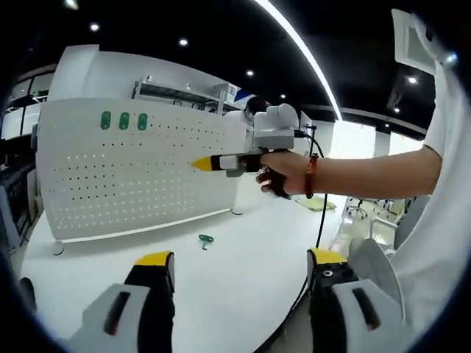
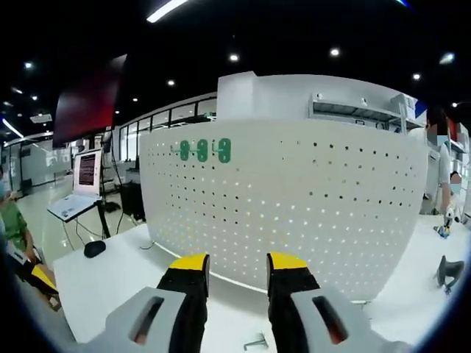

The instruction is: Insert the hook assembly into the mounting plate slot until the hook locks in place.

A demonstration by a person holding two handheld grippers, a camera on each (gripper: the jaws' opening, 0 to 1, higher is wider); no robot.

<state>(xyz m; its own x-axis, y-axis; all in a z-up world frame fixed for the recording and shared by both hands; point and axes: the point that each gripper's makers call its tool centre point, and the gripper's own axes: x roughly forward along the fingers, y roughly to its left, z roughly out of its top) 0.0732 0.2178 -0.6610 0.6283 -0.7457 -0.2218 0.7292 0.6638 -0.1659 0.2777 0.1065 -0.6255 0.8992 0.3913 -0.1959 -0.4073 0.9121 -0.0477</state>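
With both claws, left (image 1: 235, 266) and right (image 2: 237, 266), released and empty, the green hook (image 1: 205, 240) on the bench (image 1: 243, 294) risks being fumbled off when picked up for the pegboard (image 1: 132, 173).

A laptop (image 2: 79, 184) is sitting open on a stand at the left of the right gripper view, a dark mouse (image 2: 94, 248) is lying on the white table (image 2: 110, 279) near it, and ceiling strip lights (image 1: 294, 44) are glowing overhead.
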